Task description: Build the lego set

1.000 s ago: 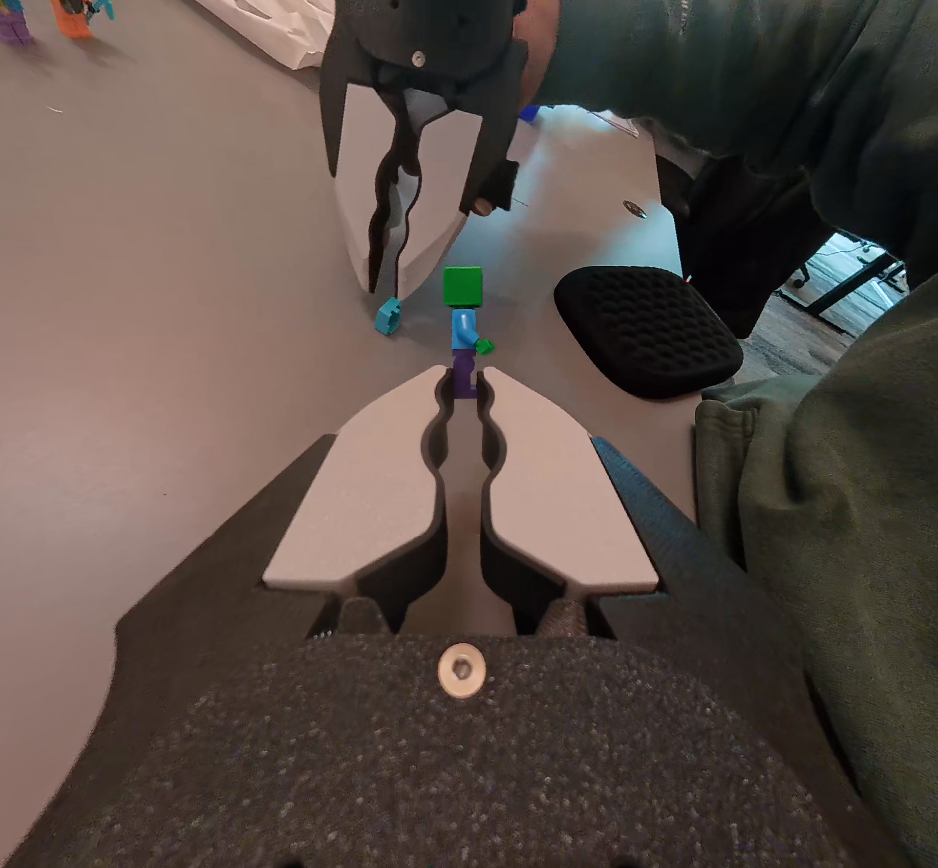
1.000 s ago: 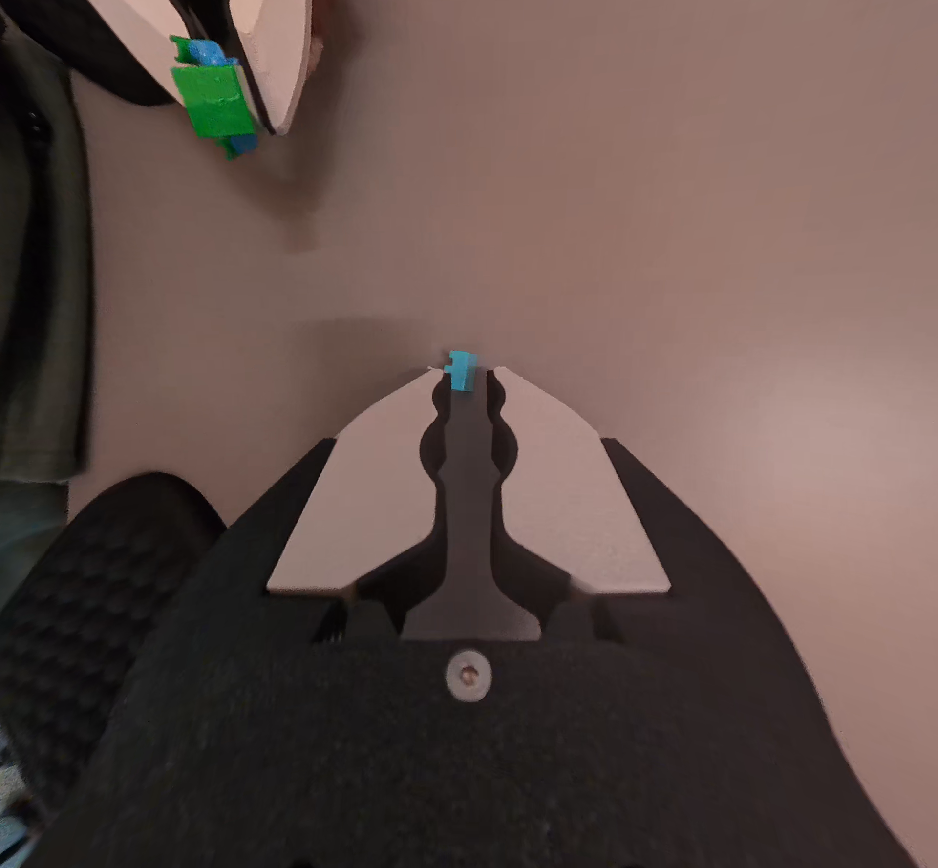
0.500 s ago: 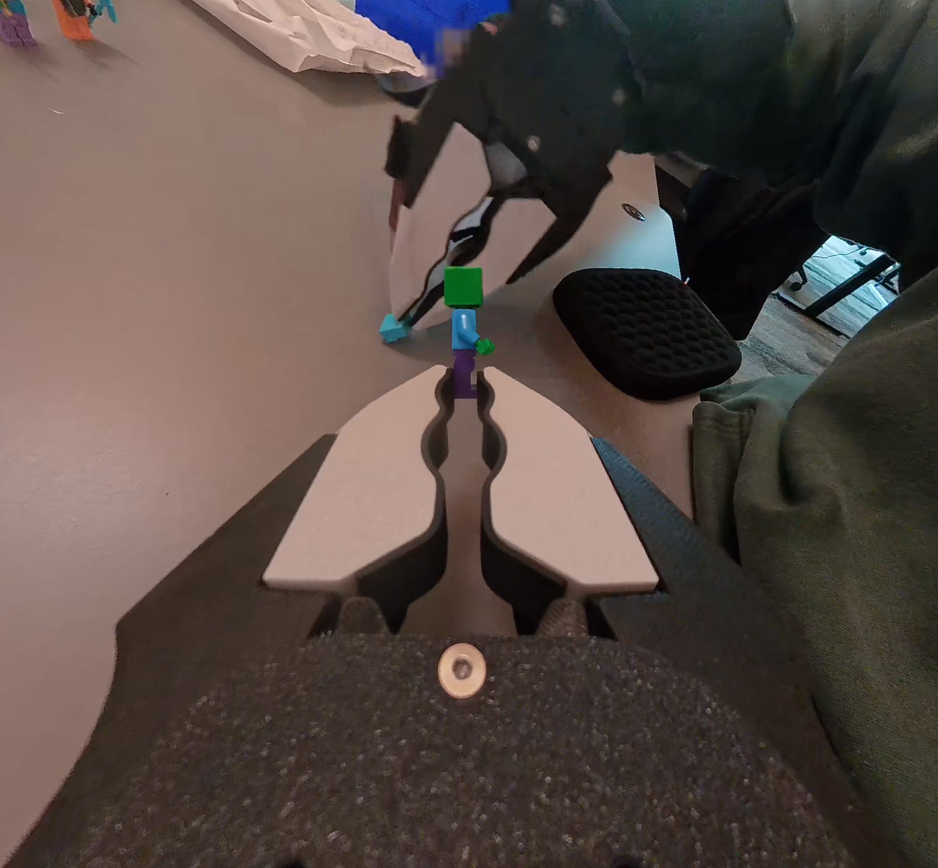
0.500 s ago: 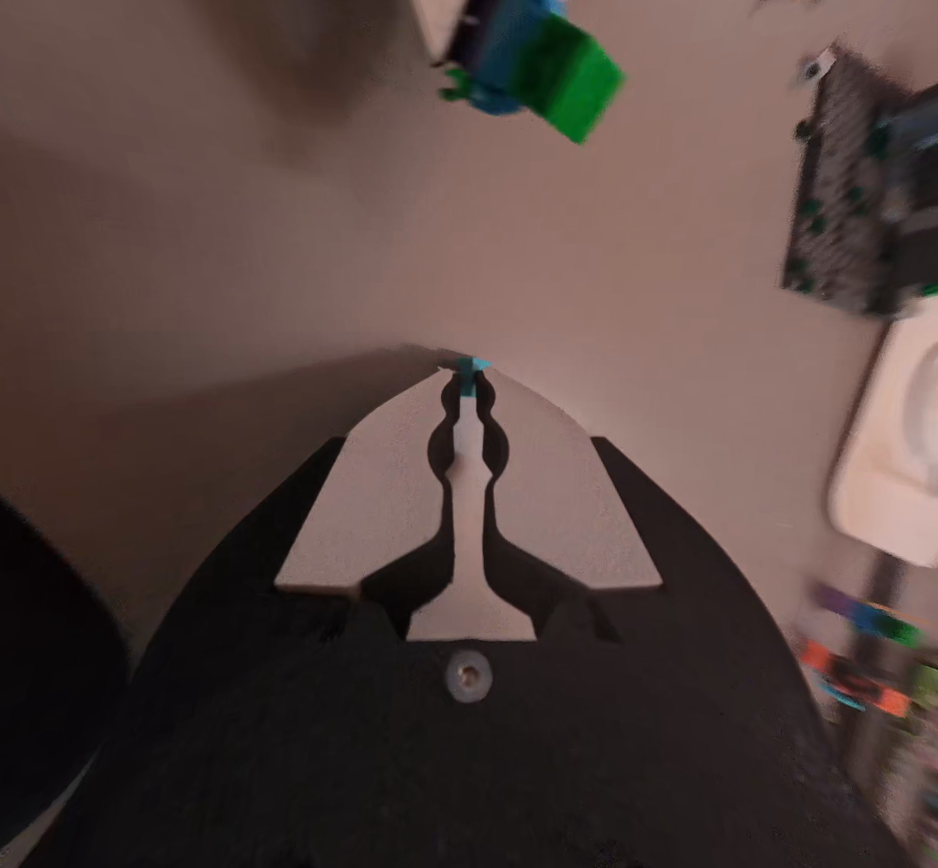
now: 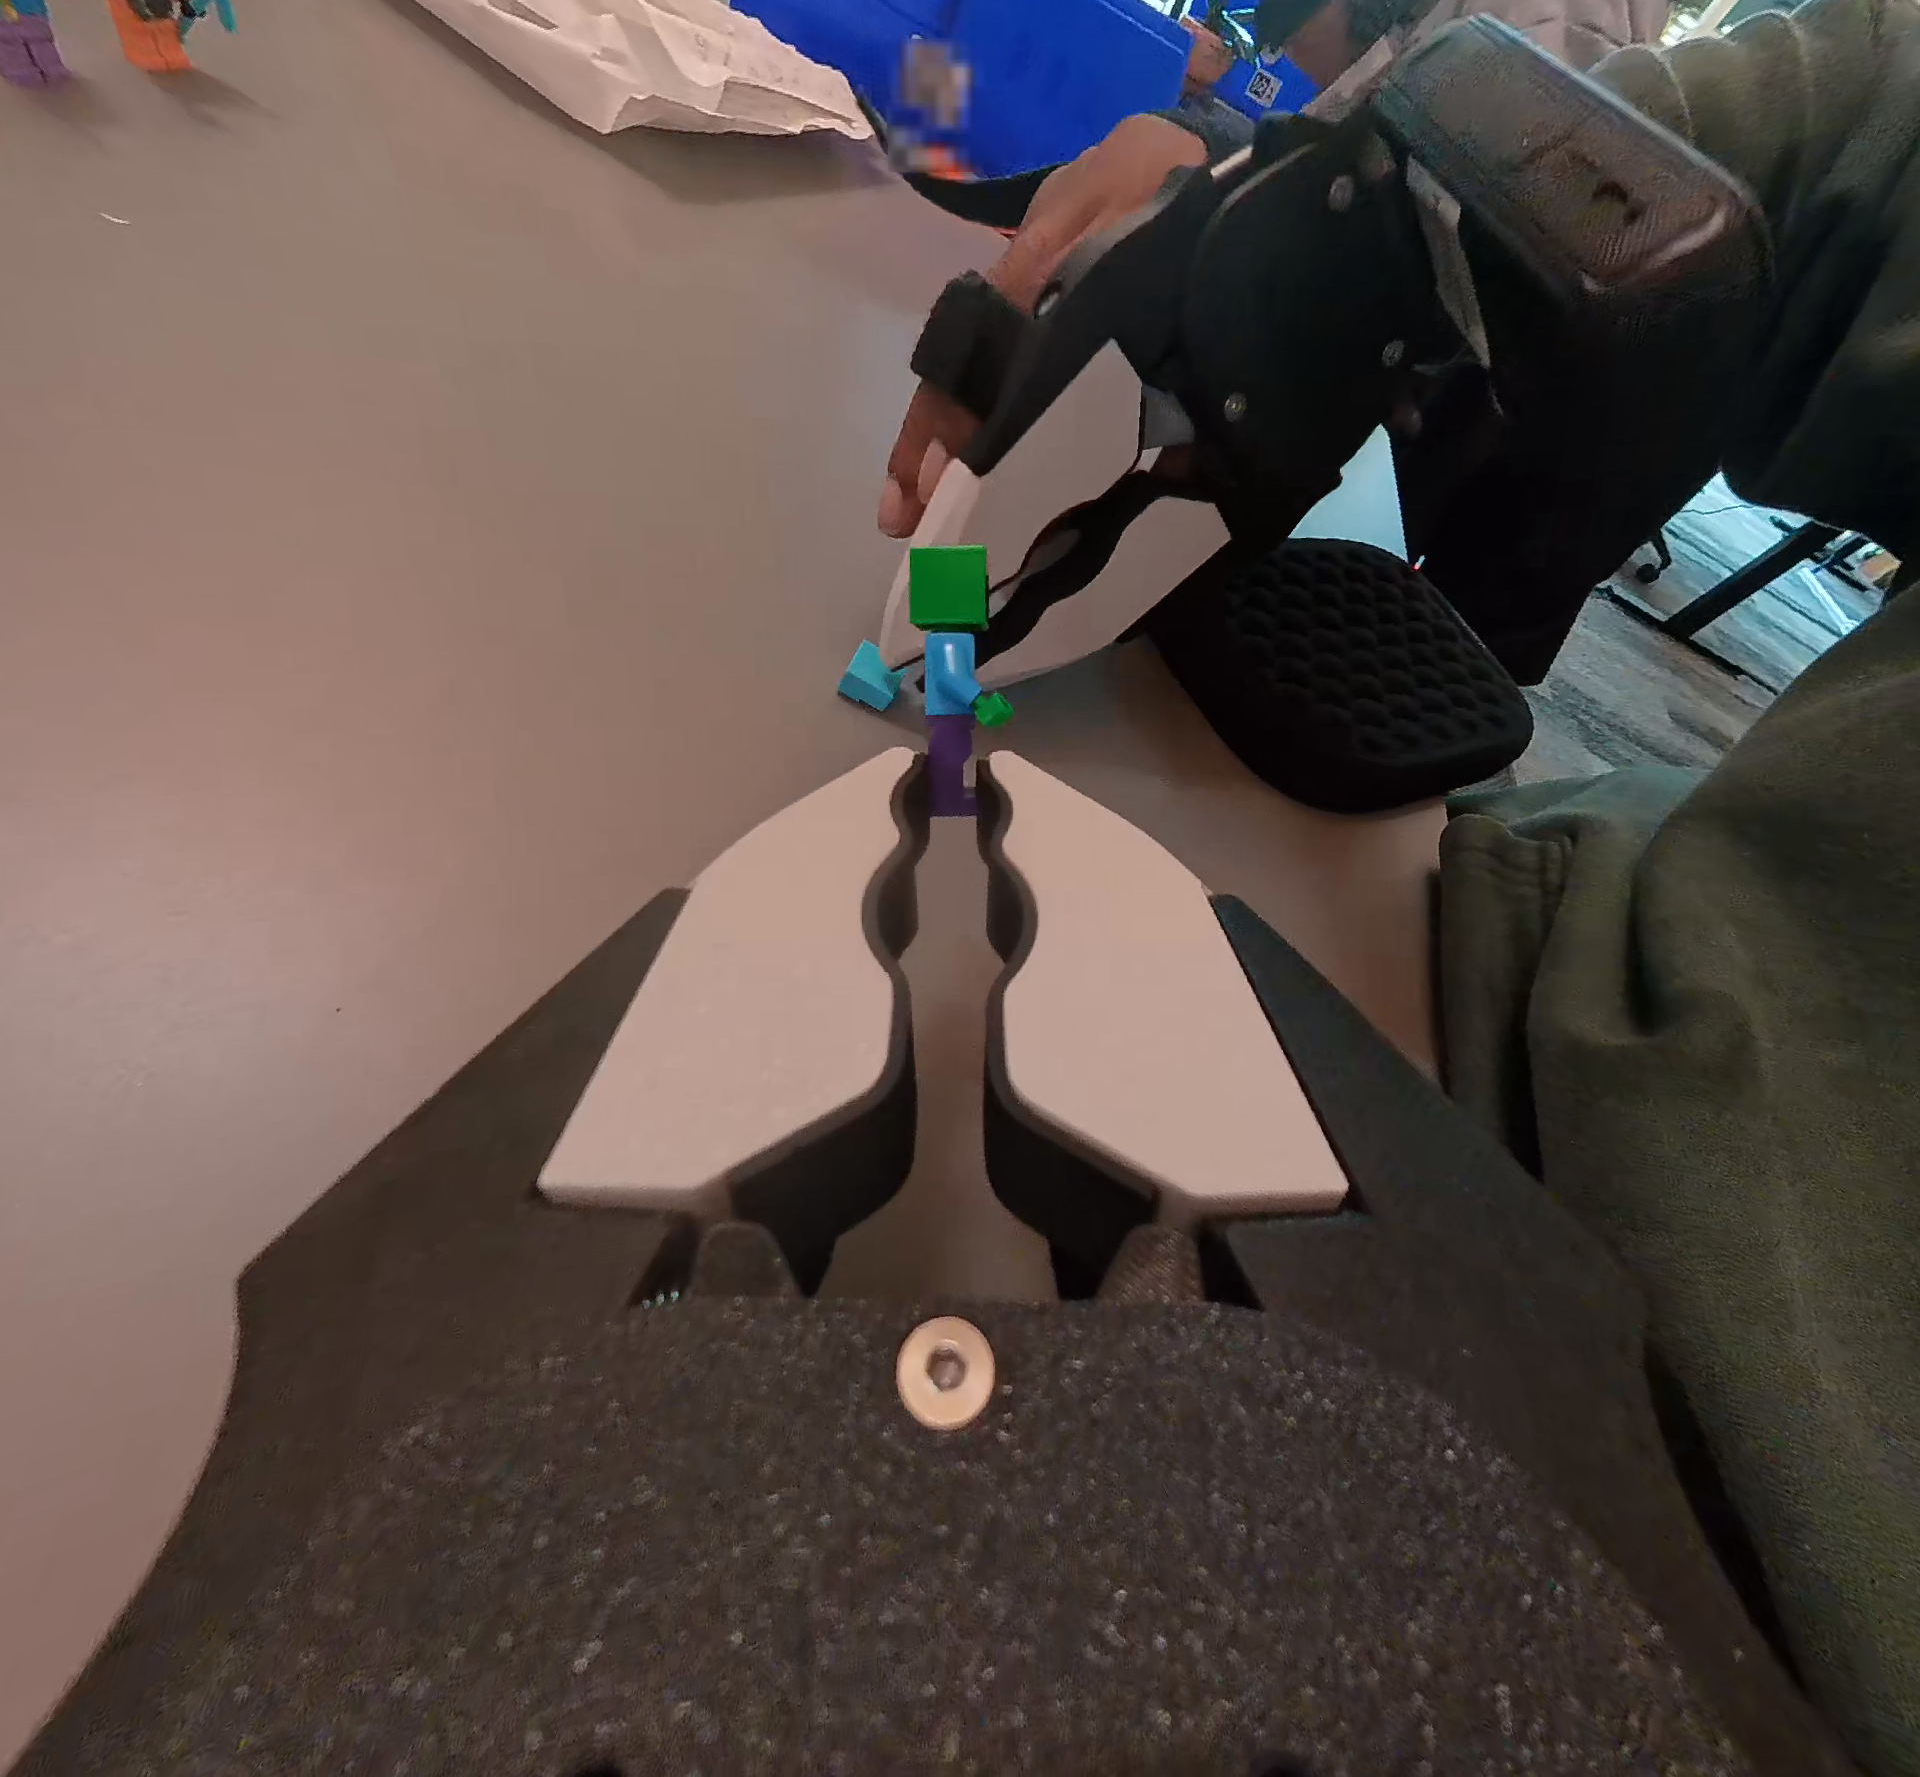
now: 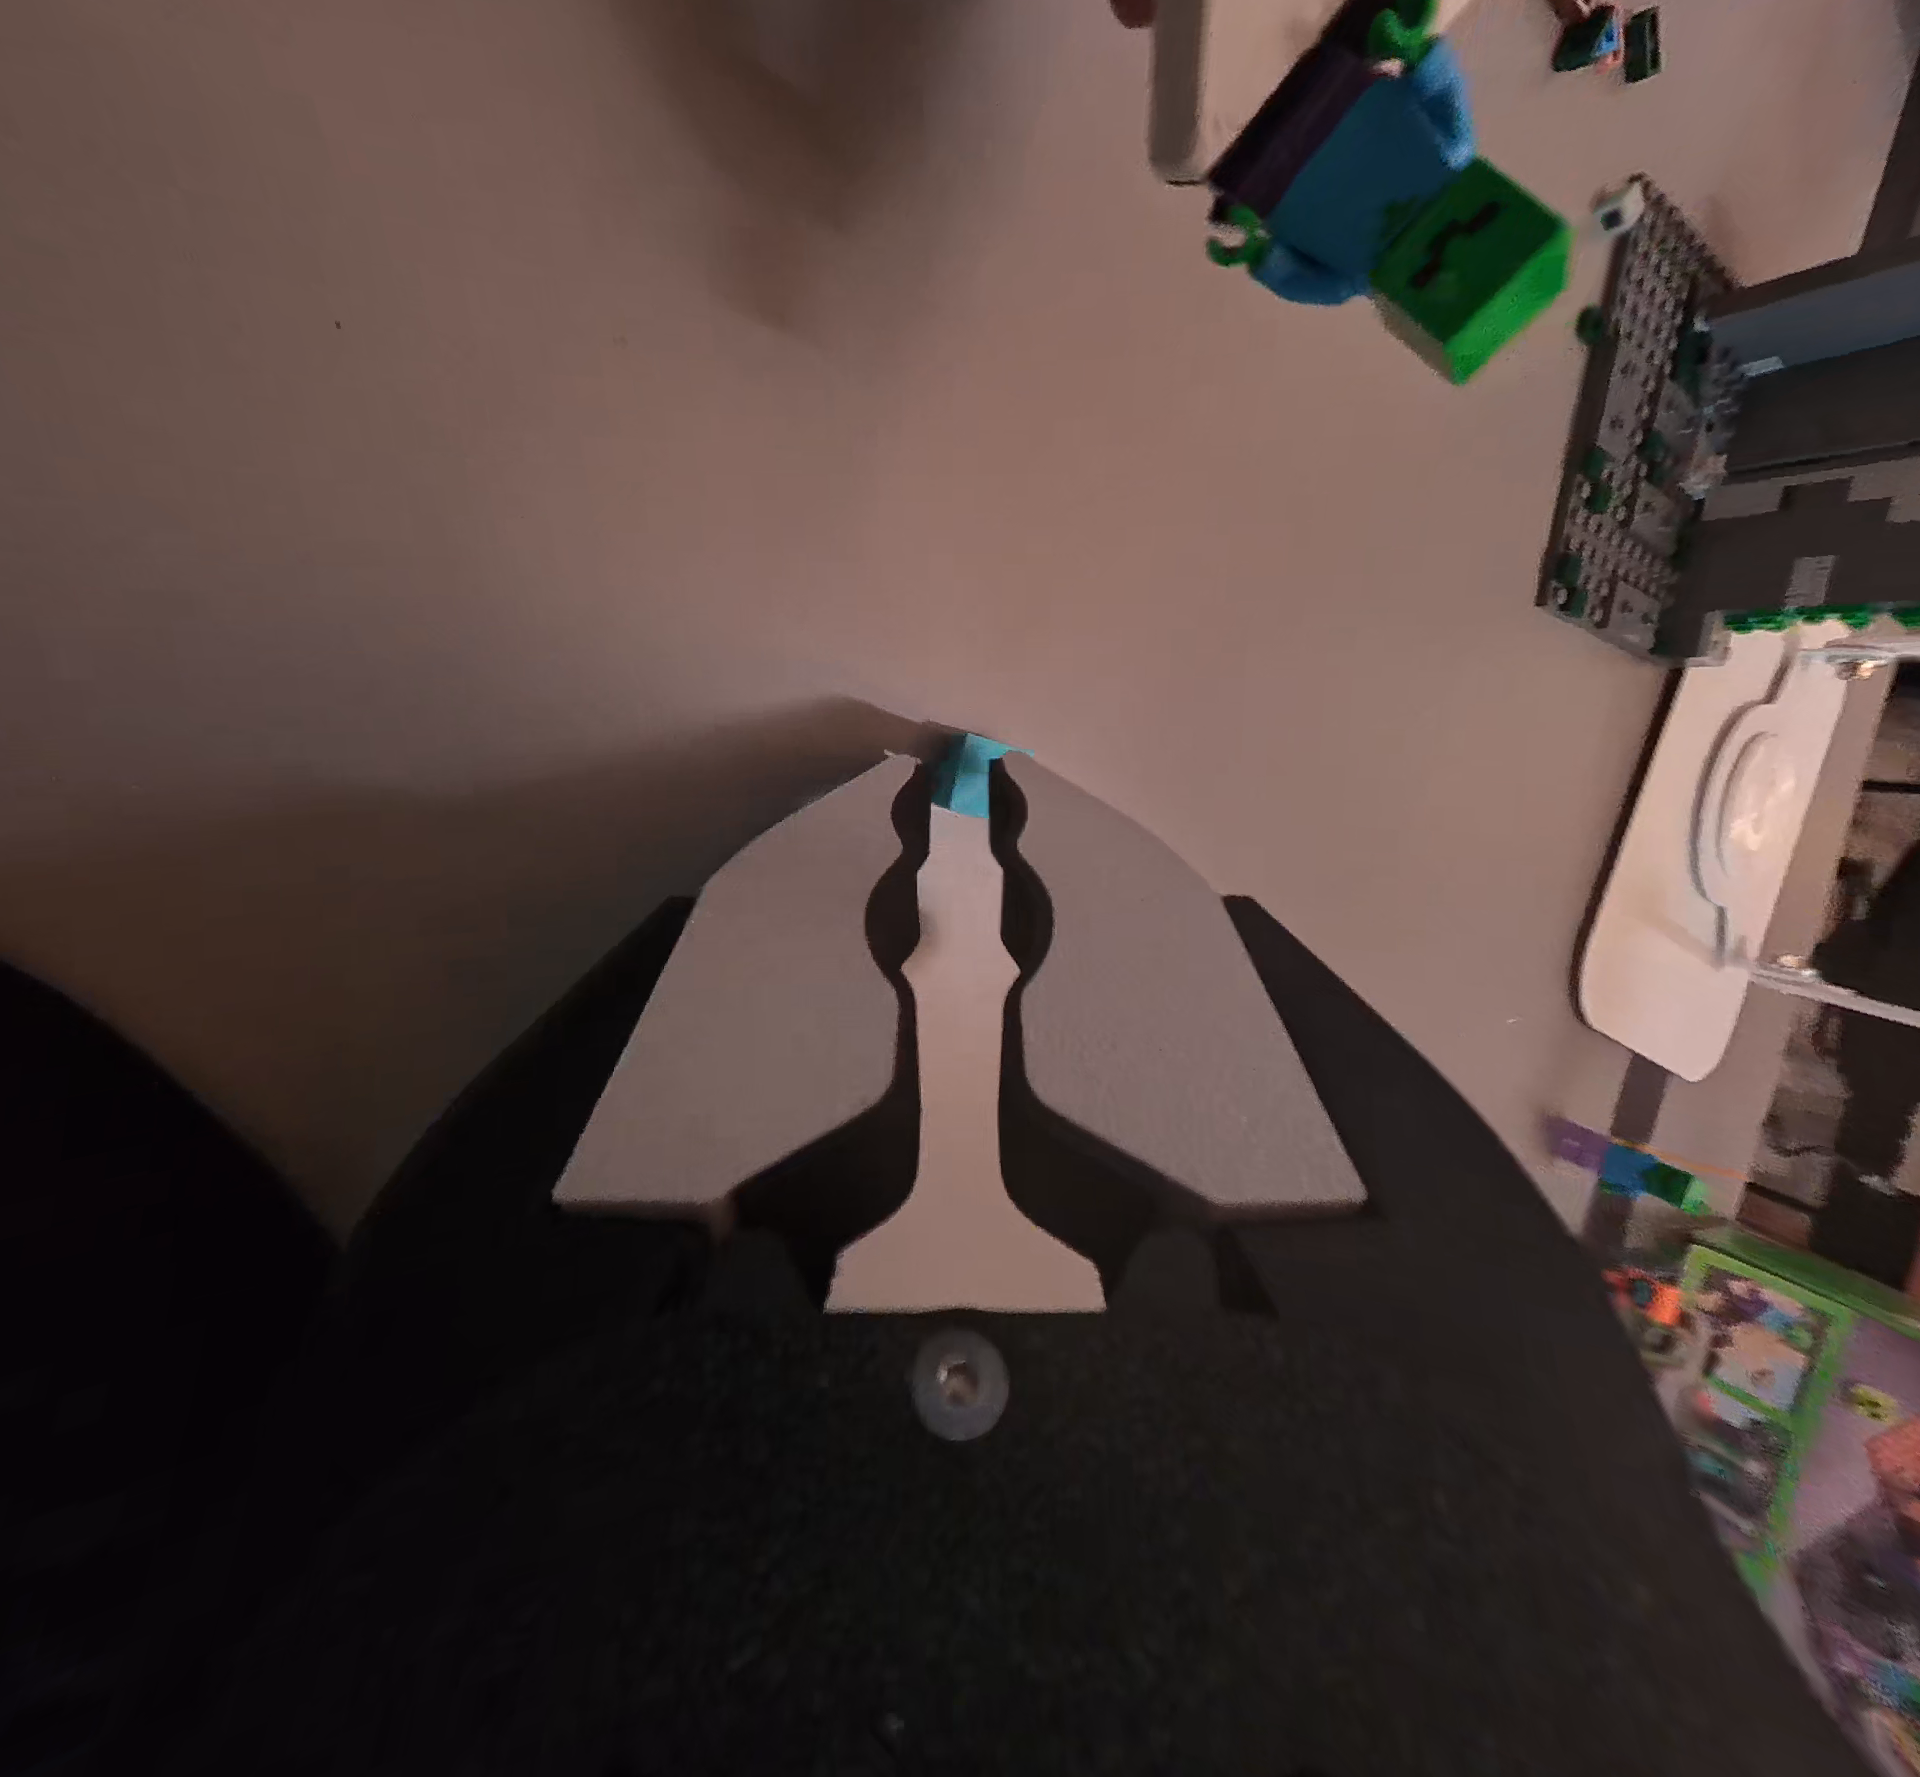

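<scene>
The left claw [image 5: 948, 771] is closed narrowly on the purple legs of the minifigure [image 5: 948, 662], which stands upright at the claw tips with its green head uppermost. The right claw [image 6: 958, 771] pinches a small cyan piece [image 6: 961, 785] between its tips.

In the left wrist view, the right claw [image 5: 904, 678] now enters from 2 o'clock, lying low and slanted, where one second earlier it hung almost vertically from 12 o'clock. The cyan piece [image 5: 869, 675] has moved closer and now sits just beside the minifigure's torso, at its 9 o'clock.

In the right wrist view, the minifigure [image 6: 1382, 200] has shifted from 10 o'clock to 1 o'clock. A grey baseplate build [image 6: 1631, 480] on the tabletop [image 6: 520, 377] has come into view at 2 o'clock.
</scene>
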Available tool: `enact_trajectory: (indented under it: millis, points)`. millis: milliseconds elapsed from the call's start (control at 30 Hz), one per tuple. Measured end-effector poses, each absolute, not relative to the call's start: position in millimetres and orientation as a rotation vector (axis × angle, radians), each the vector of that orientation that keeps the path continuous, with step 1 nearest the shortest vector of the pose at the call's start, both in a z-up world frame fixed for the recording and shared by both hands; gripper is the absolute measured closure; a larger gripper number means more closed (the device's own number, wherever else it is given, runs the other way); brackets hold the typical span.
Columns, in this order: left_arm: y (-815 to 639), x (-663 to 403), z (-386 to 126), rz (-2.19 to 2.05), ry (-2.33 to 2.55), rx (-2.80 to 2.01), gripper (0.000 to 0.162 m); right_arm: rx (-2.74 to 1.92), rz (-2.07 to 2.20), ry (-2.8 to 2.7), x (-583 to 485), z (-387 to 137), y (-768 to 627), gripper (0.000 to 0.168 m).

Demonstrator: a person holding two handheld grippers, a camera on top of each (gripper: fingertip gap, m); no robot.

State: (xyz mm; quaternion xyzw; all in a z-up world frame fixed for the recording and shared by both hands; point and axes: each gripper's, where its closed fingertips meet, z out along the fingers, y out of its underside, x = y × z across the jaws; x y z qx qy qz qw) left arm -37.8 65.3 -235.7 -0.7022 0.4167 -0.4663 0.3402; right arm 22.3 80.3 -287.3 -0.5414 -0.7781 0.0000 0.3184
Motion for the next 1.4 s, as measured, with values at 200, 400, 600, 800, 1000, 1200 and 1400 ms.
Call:
enact_trajectory:
  millis: [200,400,600,800,1000,1200,1400]
  points:
    - [65.1,-37.4,-236.1,-1.216,1.087,-1.829,0.154,-1.677,0.193,-1.957,23.8,-283.3,85.6,0.145]
    - [65.4,-37.7,-235.3,-1.215,1.084,-1.826,0.154,-1.920,0.359,-1.927,22.9,-292.8,88.8,0.142]
    - [65.4,-37.6,-235.1,-1.217,1.086,-1.825,0.154,-1.995,0.536,-1.872,17.4,-283.8,86.3,0.154]
    - [64.7,-37.2,-235.4,-1.217,1.091,-1.825,0.154,-1.954,0.911,-1.621,0.7,-239.3,86.5,0.154]
    - [60.9,-35.6,-234.8,-1.232,1.116,-1.810,0.154,-1.847,1.209,-1.463,-13.3,-200.4,83.0,0.154]
    - [54.5,-33.6,-230.3,-1.281,1.139,-1.773,0.154,-1.839,1.352,-1.463,-22.1,-193.7,74.6,0.153]
    - [50.5,-32.7,-225.7,-1.321,1.143,-1.748,0.154,-1.856,1.387,-1.508,-24.7,-197.5,68.0,0.153]
